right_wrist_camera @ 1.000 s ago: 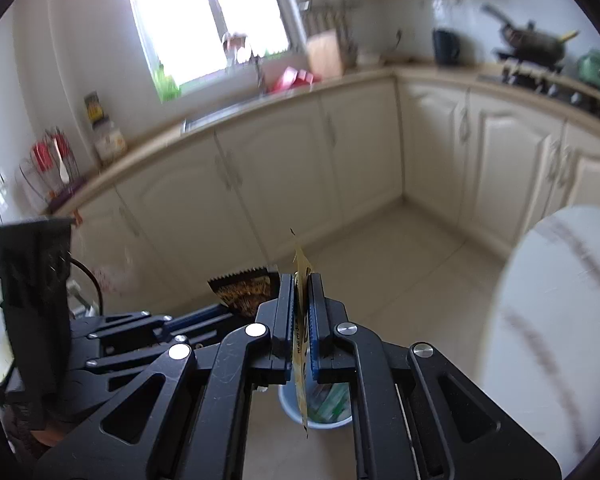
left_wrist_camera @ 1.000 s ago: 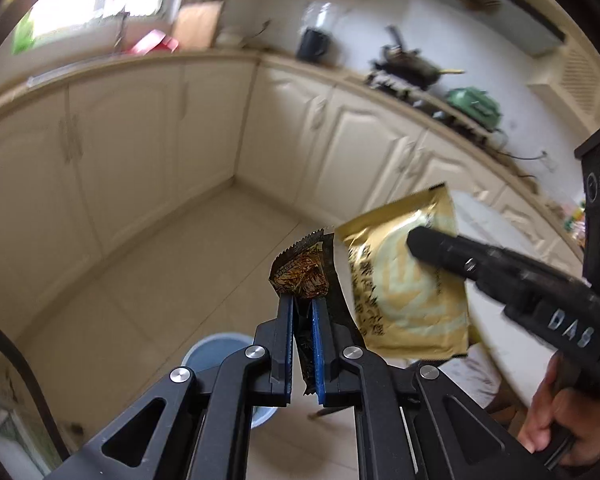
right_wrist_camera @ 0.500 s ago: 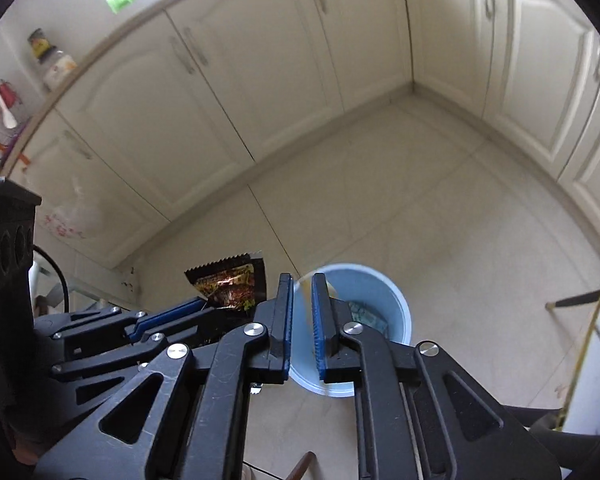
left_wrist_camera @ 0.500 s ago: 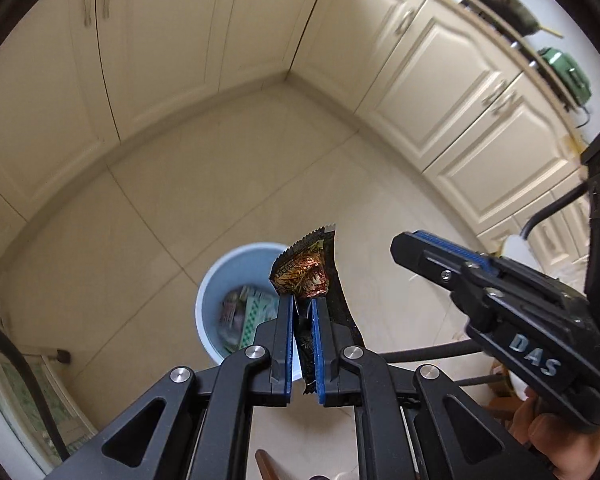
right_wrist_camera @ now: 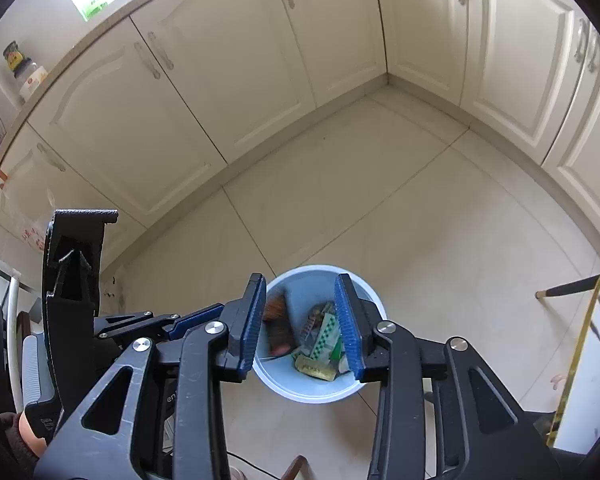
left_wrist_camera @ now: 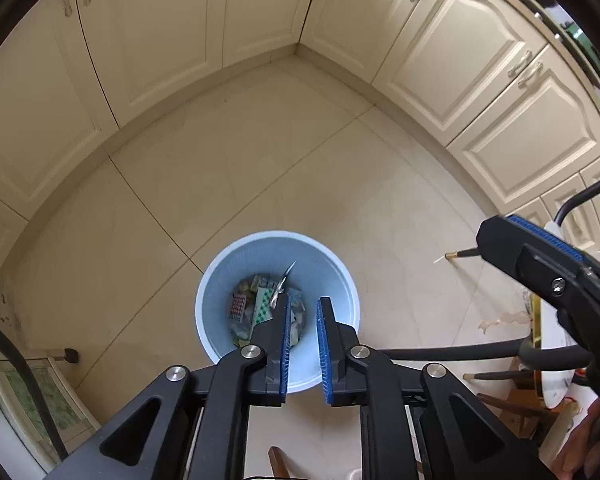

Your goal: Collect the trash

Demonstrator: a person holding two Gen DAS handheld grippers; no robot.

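A pale blue waste bin (left_wrist_camera: 336, 268) stands on the tiled floor, with several wrappers (left_wrist_camera: 260, 304) in its bottom. My left gripper (left_wrist_camera: 302, 308) is open right above the bin; a thin wrapper (left_wrist_camera: 285, 278) is falling edge-on at its left fingertip. My right gripper (right_wrist_camera: 302, 308) is open wide above the same bin (right_wrist_camera: 364, 288). A dark brown snack wrapper (right_wrist_camera: 278, 328), blurred, drops inside the bin beside a gold packet (right_wrist_camera: 314, 368). The right gripper also shows at the right of the left wrist view (left_wrist_camera: 540, 264).
Cream kitchen cabinets (left_wrist_camera: 152, 40) run along the walls and meet in a corner (right_wrist_camera: 388, 72). A round white table (right_wrist_camera: 596, 364) with a gold rim and dark chair legs (left_wrist_camera: 464, 254) stand to the right of the bin.
Both grippers have tilted down over the bin. The right one dropped the gold packet and opened wider. The left one has just opened and let go of the brown wrapper.
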